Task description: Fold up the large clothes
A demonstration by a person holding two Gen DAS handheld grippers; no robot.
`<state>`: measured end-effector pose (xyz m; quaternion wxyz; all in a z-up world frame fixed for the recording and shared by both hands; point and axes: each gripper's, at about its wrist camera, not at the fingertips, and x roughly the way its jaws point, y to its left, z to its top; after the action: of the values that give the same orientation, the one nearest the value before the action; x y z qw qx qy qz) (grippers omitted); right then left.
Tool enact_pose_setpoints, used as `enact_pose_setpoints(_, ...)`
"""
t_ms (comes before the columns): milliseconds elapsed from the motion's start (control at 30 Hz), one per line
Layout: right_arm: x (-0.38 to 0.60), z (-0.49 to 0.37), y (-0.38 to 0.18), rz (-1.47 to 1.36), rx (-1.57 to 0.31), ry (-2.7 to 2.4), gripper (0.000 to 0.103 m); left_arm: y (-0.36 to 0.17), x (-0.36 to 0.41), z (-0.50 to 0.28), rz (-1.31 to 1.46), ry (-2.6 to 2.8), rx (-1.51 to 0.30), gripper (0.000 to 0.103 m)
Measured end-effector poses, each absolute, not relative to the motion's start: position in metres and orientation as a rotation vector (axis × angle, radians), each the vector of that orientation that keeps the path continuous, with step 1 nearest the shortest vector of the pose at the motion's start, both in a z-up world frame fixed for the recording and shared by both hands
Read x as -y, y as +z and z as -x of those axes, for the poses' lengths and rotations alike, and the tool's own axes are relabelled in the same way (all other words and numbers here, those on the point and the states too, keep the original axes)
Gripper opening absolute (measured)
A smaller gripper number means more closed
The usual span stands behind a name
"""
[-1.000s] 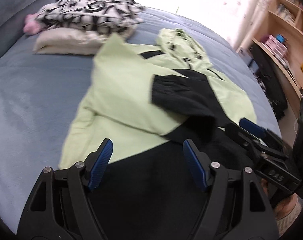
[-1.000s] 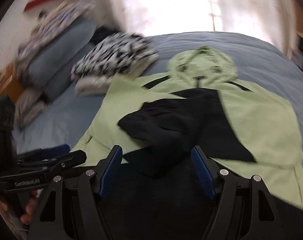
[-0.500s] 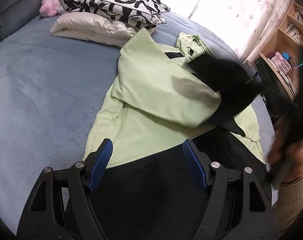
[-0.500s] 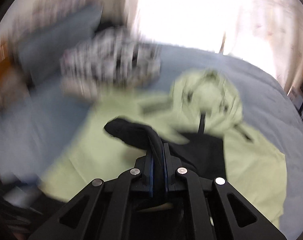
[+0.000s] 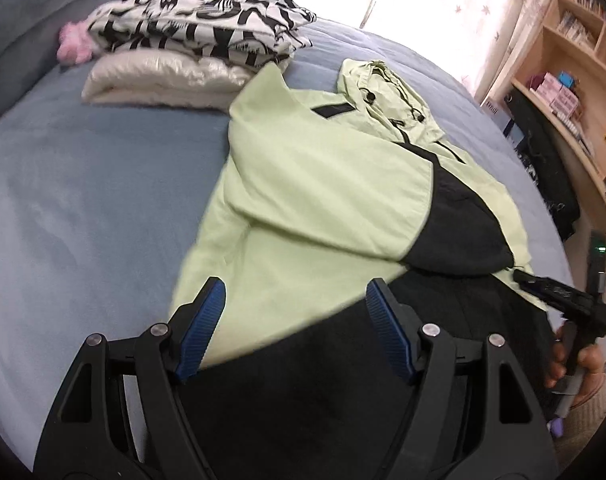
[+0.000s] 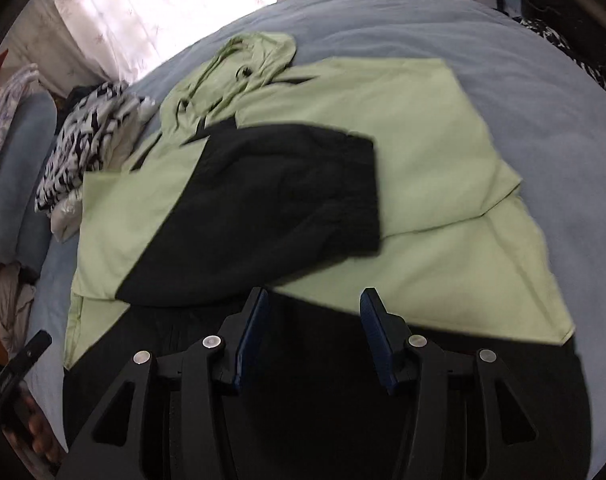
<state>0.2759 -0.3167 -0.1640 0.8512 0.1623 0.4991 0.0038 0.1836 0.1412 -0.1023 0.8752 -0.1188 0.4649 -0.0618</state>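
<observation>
A light green and black hooded jacket [image 5: 315, 184] [image 6: 415, 148] lies flat on the blue bed, hood at the far end. Its black-cuffed sleeve [image 5: 459, 224] [image 6: 287, 200] is folded across the chest. My left gripper [image 5: 295, 320] hovers open over the jacket's black hem, with nothing between its blue pads. My right gripper [image 6: 311, 320] hangs over the hem too; its jaws are opening and nothing is between them. In the left wrist view the right gripper [image 5: 559, 292] shows at the right edge, held by a hand.
A folded black-and-white patterned garment [image 5: 207, 28] sits on a cream one [image 5: 163, 80] at the bed's far left, by a pink item [image 5: 73, 44]. Wooden shelves [image 5: 563, 60] stand to the right. Blue bedding [image 5: 83, 200] lies bare left of the jacket.
My right gripper shut on the black sleeve, carried it to the right across the chest, let it go and drew back toward the hem. The left gripper stayed open and shifted slightly.
</observation>
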Motion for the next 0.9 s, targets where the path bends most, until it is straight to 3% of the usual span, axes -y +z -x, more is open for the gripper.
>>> enact_pose_setpoints(67,0.323,-0.293,-0.154,-0.341,-1.006,0.005,0.071,-0.101,-0.147,-0.202,0.225,-0.119,-0.971,0.070)
enact_pose_setpoints(133,0.333,-0.317,-0.146,-0.334,-0.977,0.006,0.079,-0.101,-0.153,-0.232,0.189,-0.113,-0.974,0.070)
enact_pose_setpoints(367,0.363,-0.408,-0.176,-0.304,-1.035,0.003,0.080,-0.120,-0.184,-0.334,0.241,-0.049,-1.012,0.070)
enact_pose_setpoints(600,0.359,-0.432,-0.208,-0.289,-1.038,0.038,0.079,-0.144,-0.181,-0.407,0.173,-0.040,-1.038,0.070)
enact_pose_setpoints(633,0.356,-0.434,-0.209,-0.272,-1.028,0.052,0.077,-0.147,-0.177,-0.413,0.152,-0.038,-1.044,0.070)
enact_pose_setpoints(667,0.352,-0.434,-0.210,-0.251,-1.020,0.063,0.066,-0.152,-0.172,-0.421,0.122,-0.033,-1.052,0.070)
enact_pose_setpoints(700,0.348,-0.435,-0.213,-0.234,-1.021,0.074,0.059,-0.156,-0.167,-0.425,0.105,-0.029,-1.057,0.063)
enact_pose_setpoints(733,0.344,-0.436,-0.213,-0.209,-1.021,0.091,0.045,-0.159,-0.162,-0.431,0.085,-0.025,-1.051,0.049)
enact_pose_setpoints(767,0.341,-0.436,-0.212,-0.195,-1.015,0.108,0.035,-0.160,-0.158,-0.433,0.069,-0.022,-1.046,0.015)
enact_pose_setpoints(800,0.338,-0.434,-0.210,-0.186,-1.009,0.116,0.034,-0.160,-0.154,-0.433,0.058,-0.023,-1.042,0.004)
enact_pose_setpoints(900,0.326,-0.432,-0.191,-0.125,-0.931,0.109,0.033,-0.144,-0.153,-0.420,0.052,0.005,-0.927,0.002)
